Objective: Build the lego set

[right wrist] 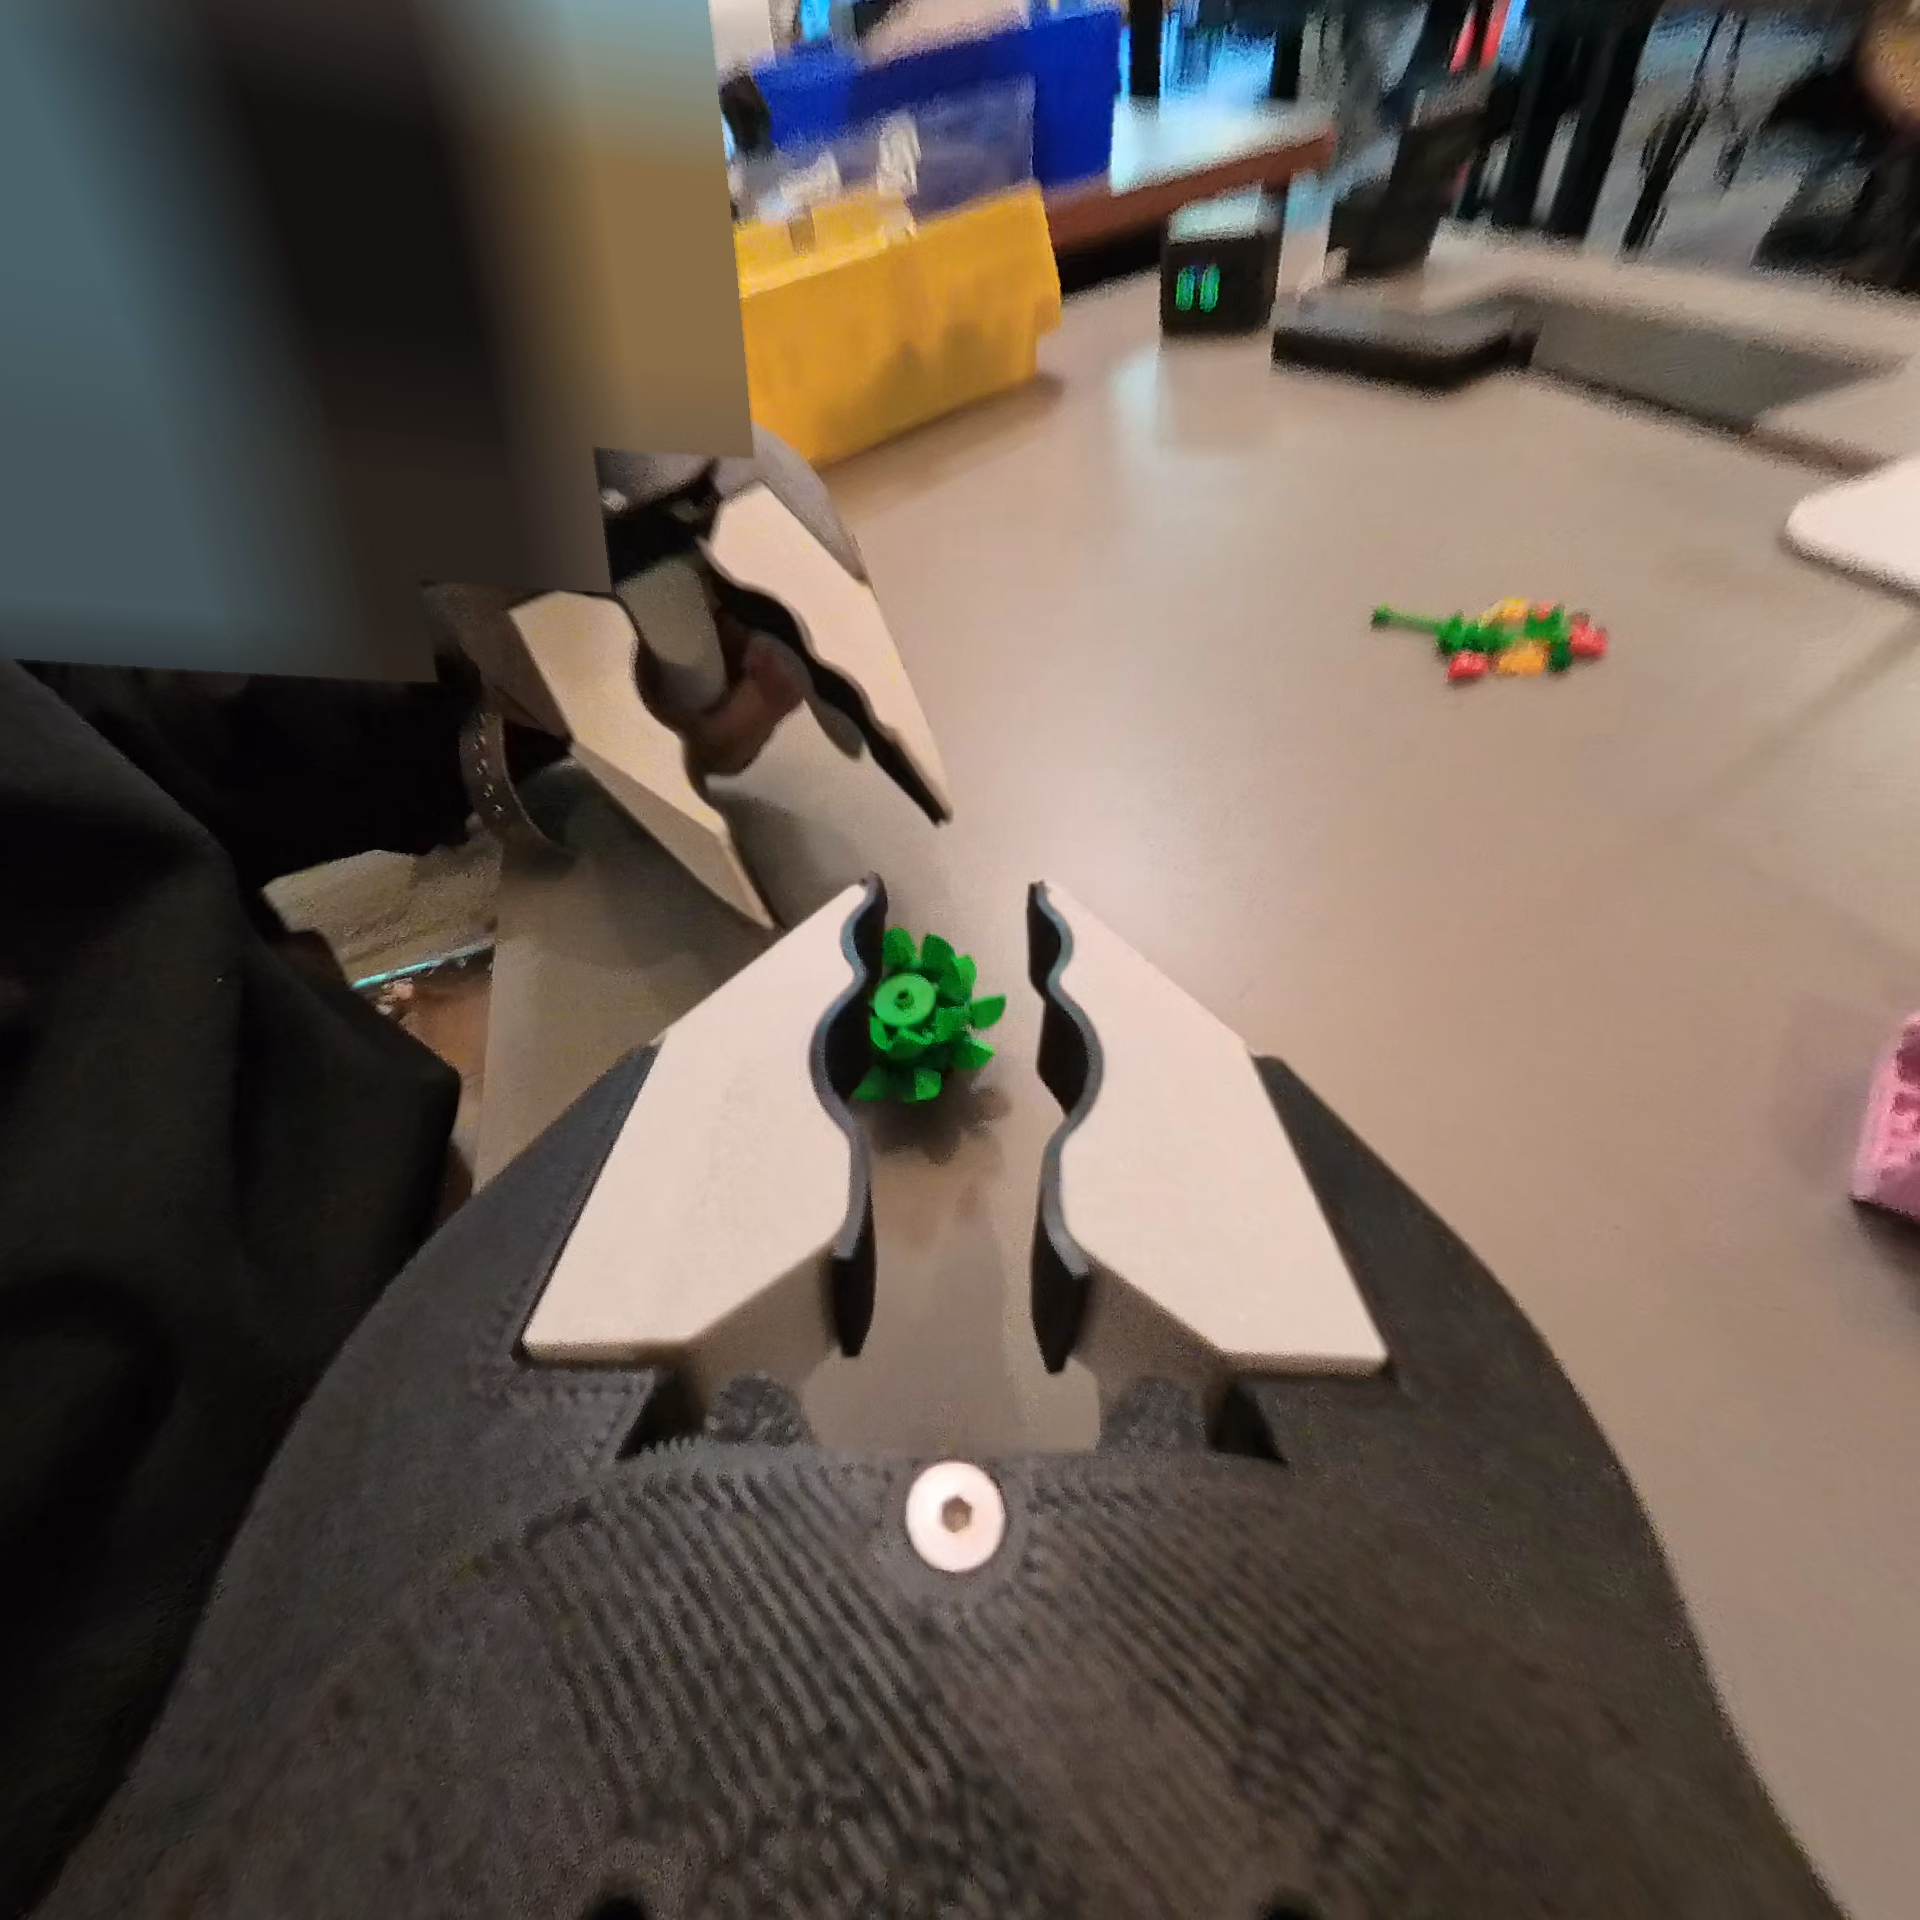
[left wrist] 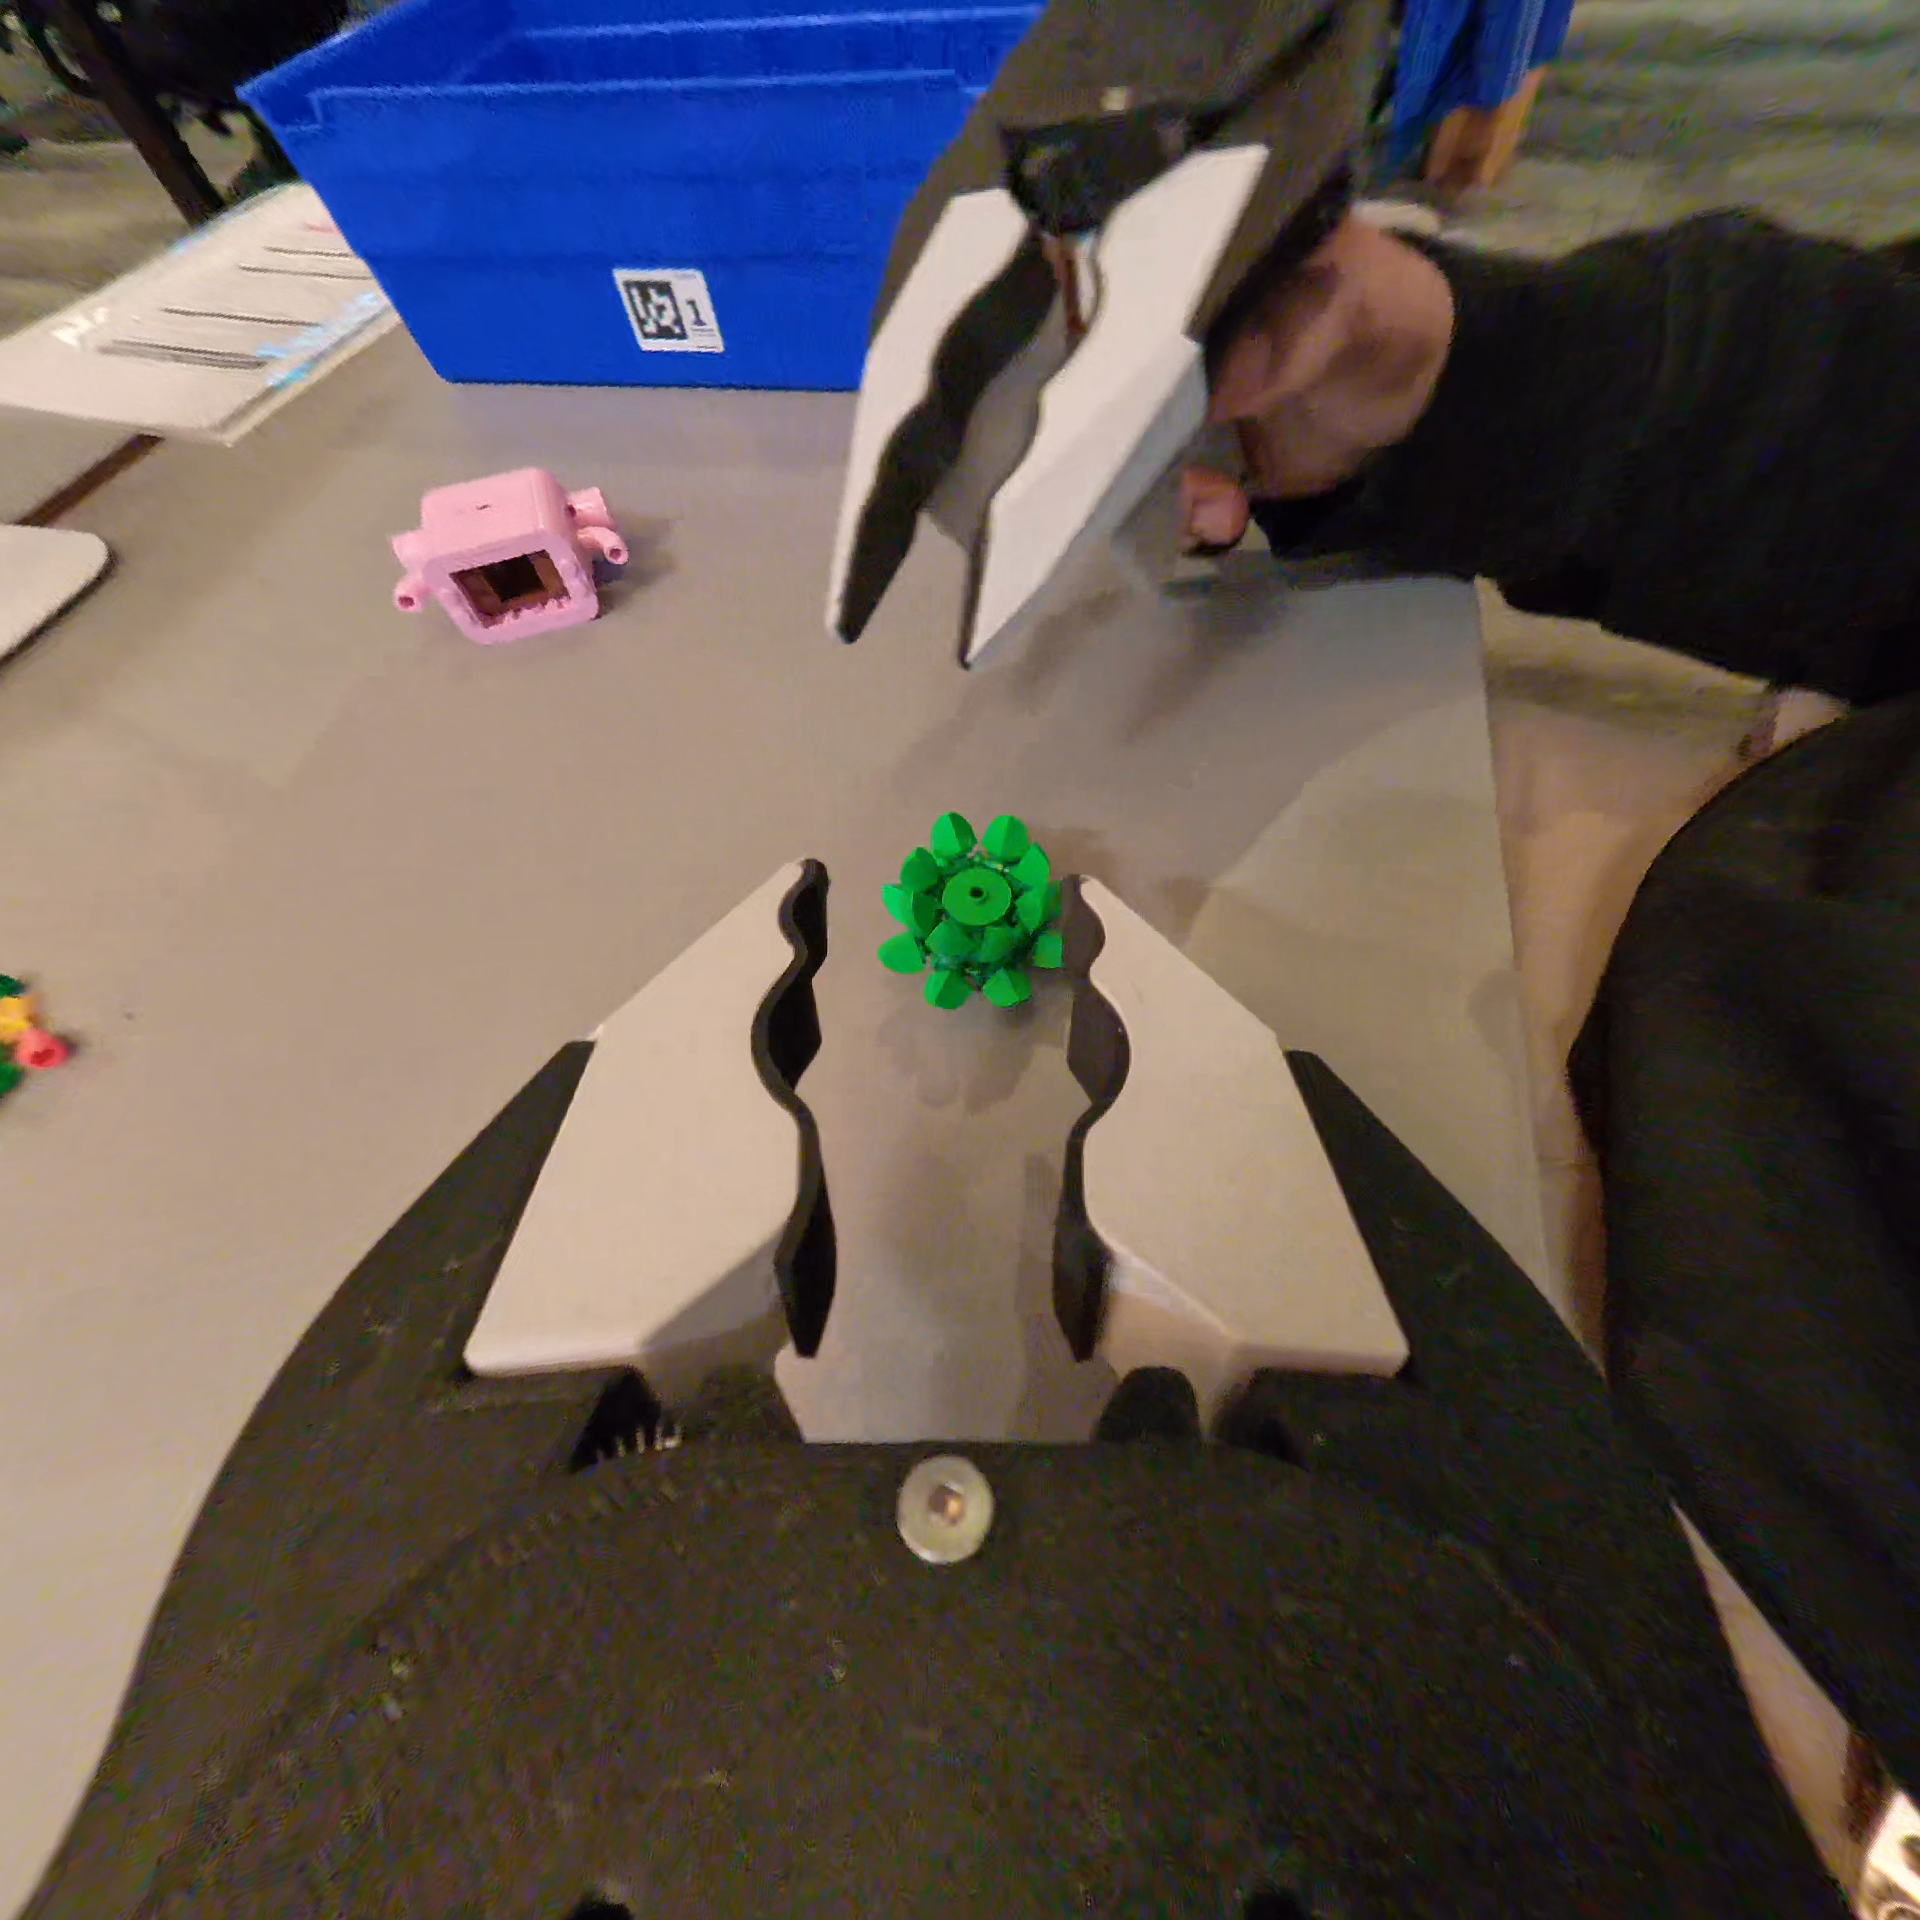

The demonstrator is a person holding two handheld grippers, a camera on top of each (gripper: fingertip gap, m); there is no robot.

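A grey table (left wrist: 312, 831) carries everything. At its far side stands a blue bin (left wrist: 623, 187) bearing a small black-and-white tag (left wrist: 668, 310); in the right wrist view a yellow bin (right wrist: 894, 312) sits farther off, blurred.

The left gripper (left wrist: 945, 894) hovers low over the table, its jaws apart, with the green piece (left wrist: 974, 911) lying on the table just at their tips, close to the right fingertip; whether it touches is unclear. The right gripper (right wrist: 951, 904) also has its jaws apart, and from its own camera the green piece (right wrist: 920, 1023) lies between the fingers, against or just beside the left one. In the left wrist view the right gripper (left wrist: 904, 644) looks raised and tilted tips-down, beyond the green piece, with a narrower gap, held by a hand (left wrist: 1320, 384) in a black sleeve.

A pink block (left wrist: 509, 556) with a square opening lies on its side, well apart to the left. A small heap of red, yellow and green bits (right wrist: 1496, 639) lies farther away.
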